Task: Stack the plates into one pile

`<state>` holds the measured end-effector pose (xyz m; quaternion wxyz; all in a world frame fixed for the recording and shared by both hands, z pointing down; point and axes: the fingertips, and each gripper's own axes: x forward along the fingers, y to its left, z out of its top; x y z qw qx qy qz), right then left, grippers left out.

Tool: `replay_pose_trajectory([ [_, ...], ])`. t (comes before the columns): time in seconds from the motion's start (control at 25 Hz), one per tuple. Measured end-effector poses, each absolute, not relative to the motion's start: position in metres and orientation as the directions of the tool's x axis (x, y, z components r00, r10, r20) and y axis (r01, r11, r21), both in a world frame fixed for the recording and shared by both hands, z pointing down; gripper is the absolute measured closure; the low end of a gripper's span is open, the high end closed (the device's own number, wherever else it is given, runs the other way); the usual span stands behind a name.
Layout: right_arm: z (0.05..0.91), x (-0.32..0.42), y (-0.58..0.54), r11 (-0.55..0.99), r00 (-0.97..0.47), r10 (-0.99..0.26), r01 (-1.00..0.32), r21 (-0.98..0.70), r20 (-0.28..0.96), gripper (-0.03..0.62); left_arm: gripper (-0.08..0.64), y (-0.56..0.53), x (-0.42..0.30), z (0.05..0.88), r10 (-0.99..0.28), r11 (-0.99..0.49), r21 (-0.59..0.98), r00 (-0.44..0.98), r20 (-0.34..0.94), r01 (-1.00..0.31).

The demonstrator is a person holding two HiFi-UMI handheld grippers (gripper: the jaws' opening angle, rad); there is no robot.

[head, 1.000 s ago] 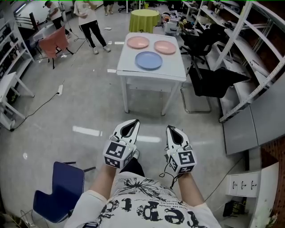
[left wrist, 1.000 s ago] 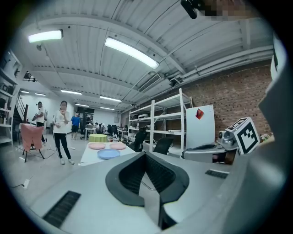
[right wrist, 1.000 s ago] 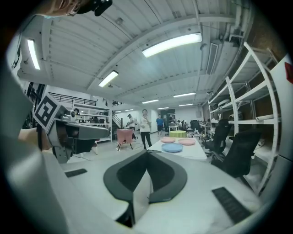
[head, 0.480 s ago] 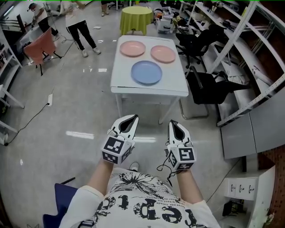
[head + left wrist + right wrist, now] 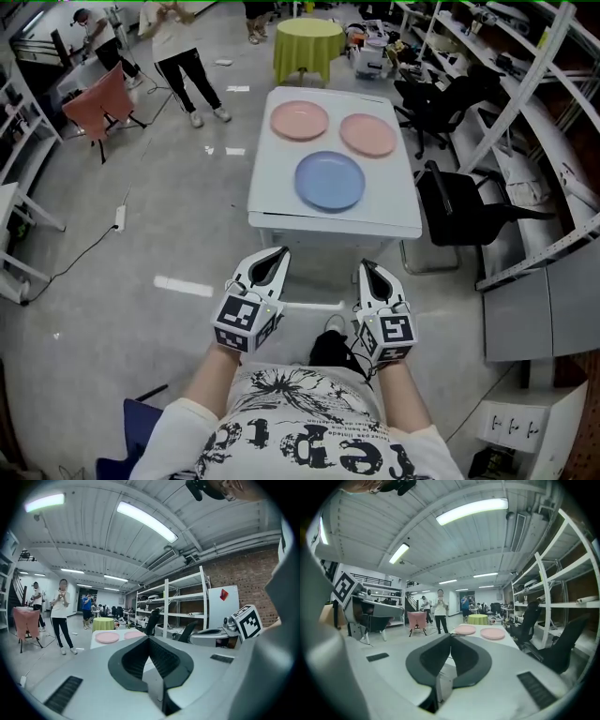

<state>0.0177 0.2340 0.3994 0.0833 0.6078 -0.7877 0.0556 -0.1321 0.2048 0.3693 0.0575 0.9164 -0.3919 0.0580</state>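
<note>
A white table (image 5: 333, 221) stands ahead of me with a blue plate (image 5: 330, 180) near its front edge. Two pink plates (image 5: 299, 120) (image 5: 367, 134) lie side by side behind it. All three lie apart, none stacked. My left gripper (image 5: 281, 253) and right gripper (image 5: 366, 266) are held side by side over the floor, short of the table's front edge. Both are shut with nothing between the jaws. The left gripper view shows its closed tips (image 5: 149, 639) and the pink plates (image 5: 107, 637) far ahead. Past the right gripper's closed tips (image 5: 451, 635), that view shows both pink plates (image 5: 465, 629) (image 5: 493, 633).
Black office chairs (image 5: 469, 202) crowd the table's right side, below white shelving (image 5: 548, 103). A round table with a green cloth (image 5: 307, 42) stands behind. A person (image 5: 183, 56) and a pink chair (image 5: 98, 94) are at the far left. A blue chair (image 5: 141, 436) sits behind me.
The table and plates have come closer and lower in the head view as I walked toward them. Both grippers stayed shut and side by side.
</note>
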Motion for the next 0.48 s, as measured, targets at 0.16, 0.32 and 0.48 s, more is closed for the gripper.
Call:
replay_pose_trajectory([
  [0.16,0.407,0.043,0.178,0.268,-0.262,-0.943,-0.963,0.003,0.204,0.586,0.557,0.155,-0.12,0.381,-0.722,-0.671,0.056,0.669,0.177,-0.739],
  [0.32,0.412,0.073,0.114,0.302,-0.298,-0.929,-0.953,-0.016,0.22,0.586,0.557,0.099,-0.093,0.384,-0.739,-0.646,0.054,0.641,0.208,-0.762],
  [0.48,0.405,0.1,0.035,0.347,-0.351,-0.912,-0.936,-0.057,0.211,0.586,0.557,0.037,-0.058,0.385,-0.719,-0.666,0.032,0.652,0.239,-0.746],
])
